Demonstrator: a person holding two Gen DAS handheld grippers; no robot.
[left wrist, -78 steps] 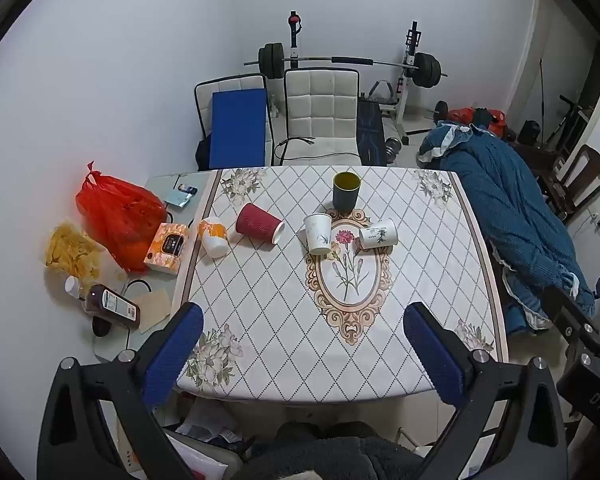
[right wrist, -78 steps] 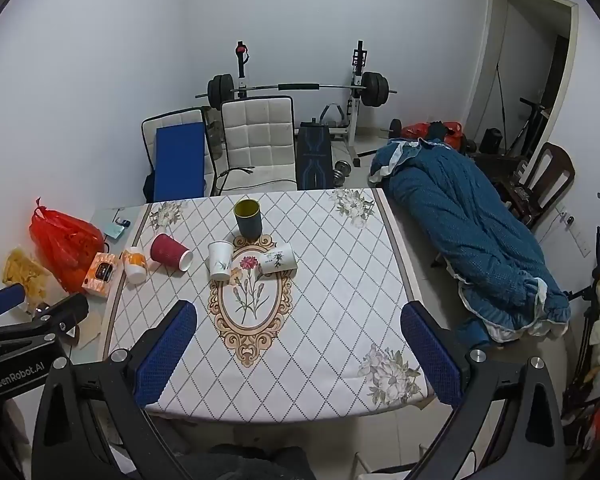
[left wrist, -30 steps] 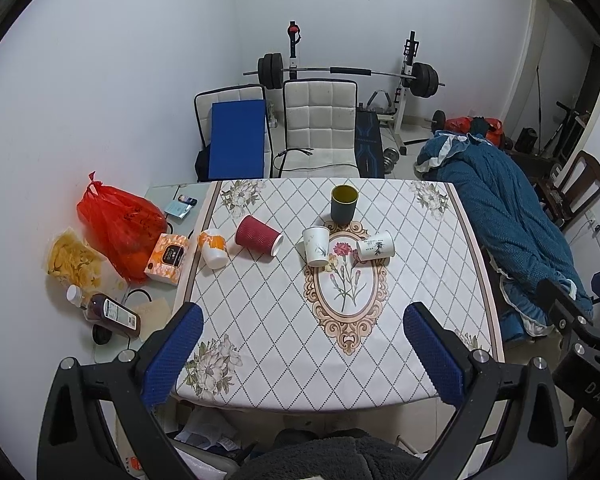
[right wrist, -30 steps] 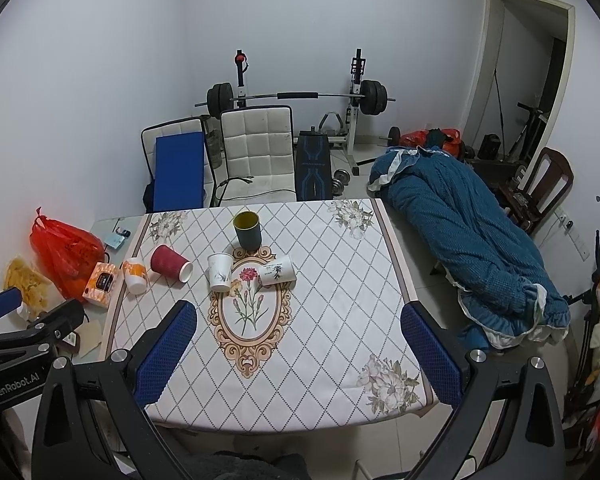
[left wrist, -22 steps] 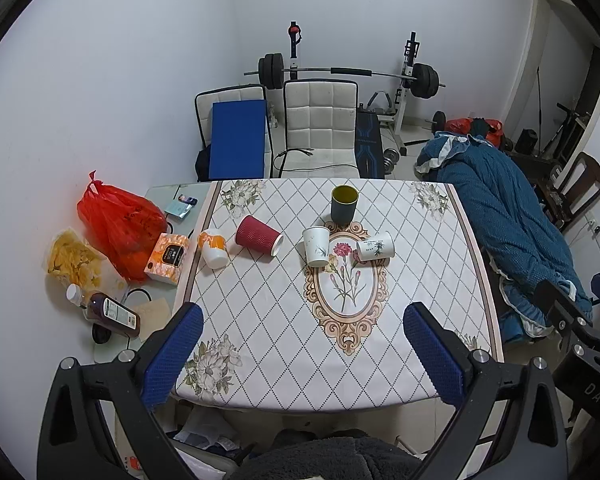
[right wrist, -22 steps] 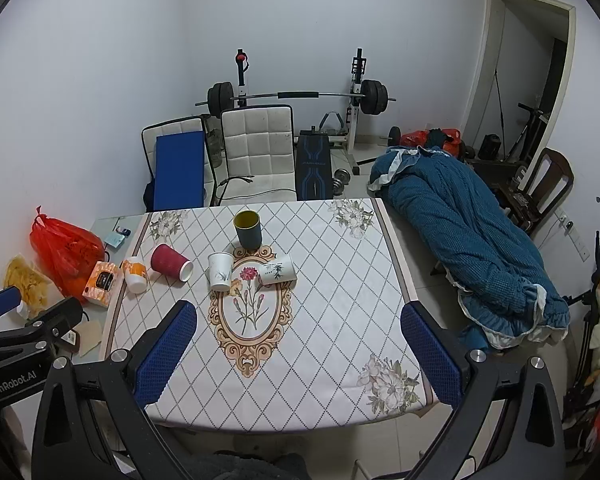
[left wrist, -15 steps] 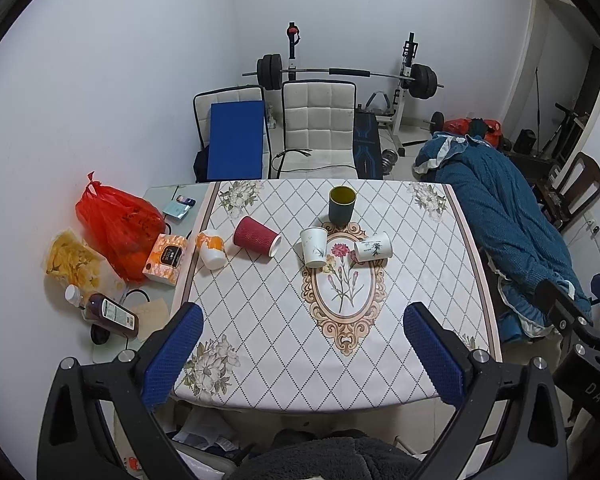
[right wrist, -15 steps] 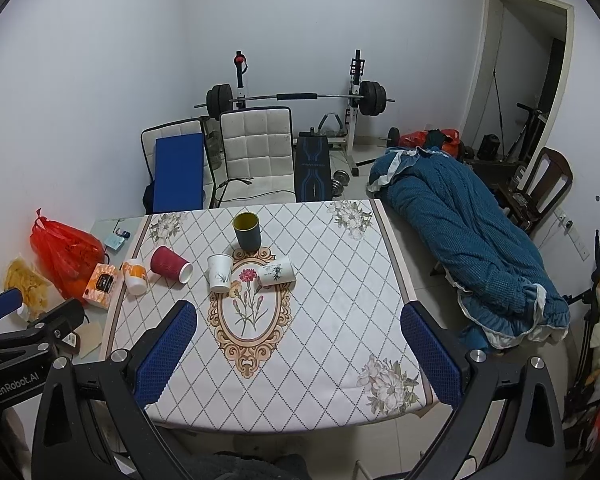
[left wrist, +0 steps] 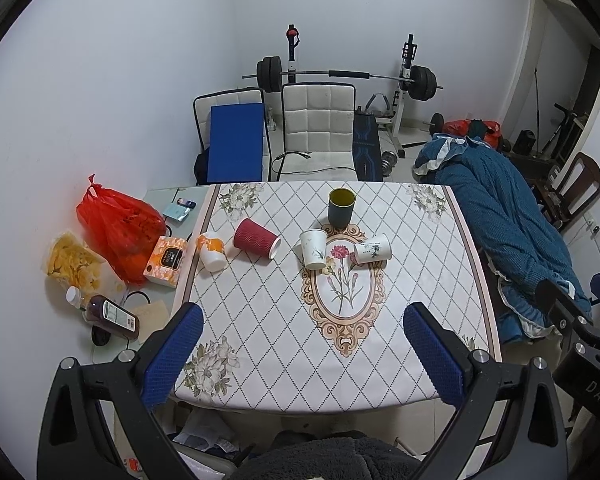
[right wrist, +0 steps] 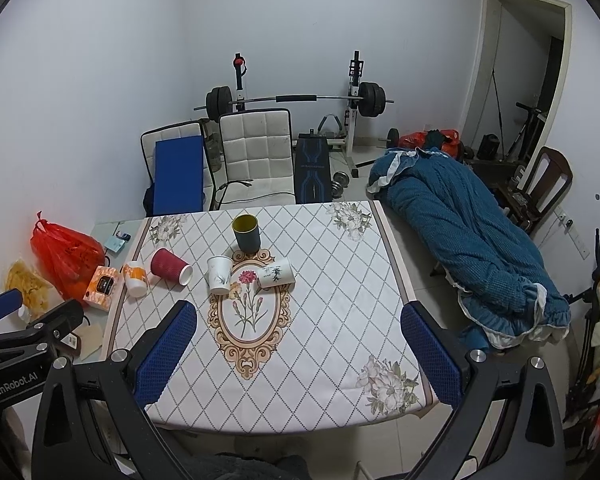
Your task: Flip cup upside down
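Several cups sit on the table (left wrist: 260, 320) with a white diamond-pattern cloth. A dark green cup (left wrist: 341, 207) (right wrist: 246, 233) stands upright at the back. A white paper cup (left wrist: 314, 249) (right wrist: 219, 274) stands upright. A white flowered cup (left wrist: 373, 248) (right wrist: 276, 273) and a red ribbed cup (left wrist: 256, 238) (right wrist: 171, 265) lie on their sides. An orange-and-white cup (left wrist: 211, 251) (right wrist: 134, 275) stands rim down near the left edge. My left gripper (left wrist: 300, 352) and right gripper (right wrist: 298, 350) are open, empty, high above the near table edge.
Left of the table lie a red plastic bag (left wrist: 118, 224), an orange box (left wrist: 166, 261), a snack bag (left wrist: 74, 264) and a bottle (left wrist: 108, 316). Two chairs (left wrist: 318, 128) and a barbell rack stand behind. A blue quilt (left wrist: 496, 216) lies to the right.
Both grippers have pulled back and up slightly, so the table looks a little smaller. The cups have not moved. Both grippers stay open.
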